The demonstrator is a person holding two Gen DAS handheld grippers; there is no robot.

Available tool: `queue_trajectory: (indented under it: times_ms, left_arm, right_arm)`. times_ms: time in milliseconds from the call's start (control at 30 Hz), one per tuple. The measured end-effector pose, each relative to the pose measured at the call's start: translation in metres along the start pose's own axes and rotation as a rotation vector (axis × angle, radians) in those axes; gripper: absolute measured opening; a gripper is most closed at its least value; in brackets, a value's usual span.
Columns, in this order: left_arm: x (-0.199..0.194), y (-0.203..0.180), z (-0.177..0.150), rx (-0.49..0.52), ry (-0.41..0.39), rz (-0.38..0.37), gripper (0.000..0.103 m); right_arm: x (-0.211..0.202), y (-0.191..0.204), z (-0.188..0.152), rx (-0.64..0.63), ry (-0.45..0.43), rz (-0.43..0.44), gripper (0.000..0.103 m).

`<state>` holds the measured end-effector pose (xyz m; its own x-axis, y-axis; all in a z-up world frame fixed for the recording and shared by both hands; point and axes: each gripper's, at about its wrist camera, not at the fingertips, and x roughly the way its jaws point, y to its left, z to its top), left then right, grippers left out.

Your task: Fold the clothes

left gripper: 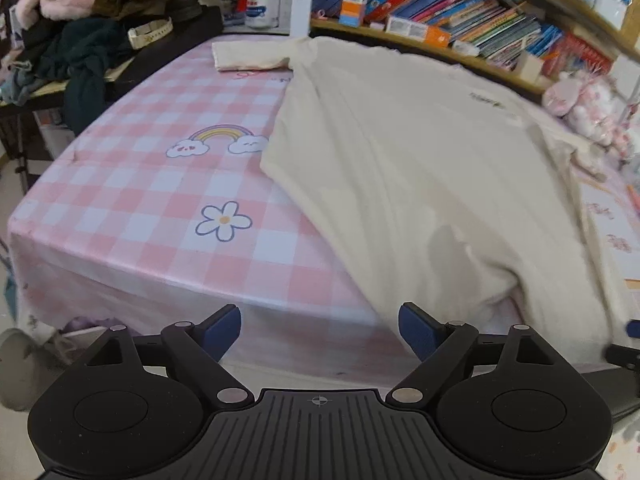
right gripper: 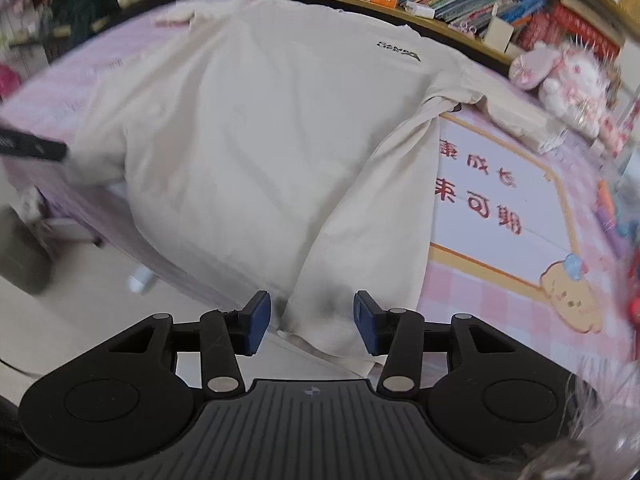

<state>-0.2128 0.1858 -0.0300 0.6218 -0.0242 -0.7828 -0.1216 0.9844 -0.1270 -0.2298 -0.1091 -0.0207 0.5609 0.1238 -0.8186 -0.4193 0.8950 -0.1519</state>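
Note:
A cream T-shirt [left gripper: 420, 152] lies spread on the pink checked tablecloth [left gripper: 160, 184], one sleeve stretched toward the far left corner, its hem hanging over the near edge. My left gripper [left gripper: 320, 330] hovers open just off the table's near edge, left of the hem, with nothing between its fingers. In the right wrist view the same T-shirt [right gripper: 260, 128] shows a small dark logo near the collar. My right gripper [right gripper: 310, 320] is open, its blue pads on either side of the hem's lower right corner, not closed on it.
A shelf of books [left gripper: 460, 4] runs along the back. Piled dark clothes [left gripper: 80, 48] sit at the left on a black stand. A pink plush toy [right gripper: 560, 76] lies at the far right. A printed poster [right gripper: 500, 208] covers the table beside the shirt.

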Motion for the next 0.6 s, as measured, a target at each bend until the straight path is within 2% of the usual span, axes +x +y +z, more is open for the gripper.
queue_trajectory:
  times_ms: [67, 133, 233, 333, 400, 433, 533, 600]
  left_arm:
    - [0.000, 0.000, -0.001, 0.004, 0.006, -0.050, 0.088]
    - [0.004, -0.002, -0.002, 0.022, 0.032, -0.106, 0.086]
    - [0.005, -0.009, -0.001, 0.062, 0.044, -0.152, 0.086]
    - [0.007, -0.016, 0.001, 0.099, 0.043, -0.173, 0.086]
    - [0.008, -0.020, 0.002, 0.123, 0.042, -0.187, 0.086]
    - [0.008, -0.022, 0.003, 0.128, 0.043, -0.191, 0.086]
    - [0.011, -0.019, 0.011, 0.106, 0.051, -0.187, 0.086]
    - [0.014, -0.018, 0.016, 0.084, 0.061, -0.188, 0.086]
  right_arm:
    - [0.001, 0.001, -0.001, -0.022, 0.002, -0.037, 0.020]
    - [-0.006, -0.013, 0.001, 0.058, 0.002, -0.029, 0.005]
    - [-0.024, -0.048, 0.005, 0.237, -0.033, -0.049, 0.005]
    - [-0.043, -0.103, 0.002, 0.411, -0.092, -0.216, 0.005]
    - [-0.039, -0.139, -0.004, 0.517, -0.051, -0.264, 0.005]
    - [-0.033, -0.152, -0.006, 0.548, -0.012, -0.264, 0.006]
    - [-0.014, -0.167, -0.014, 0.615, 0.055, -0.192, 0.010]
    - [-0.008, -0.164, -0.016, 0.613, 0.070, -0.161, 0.022]
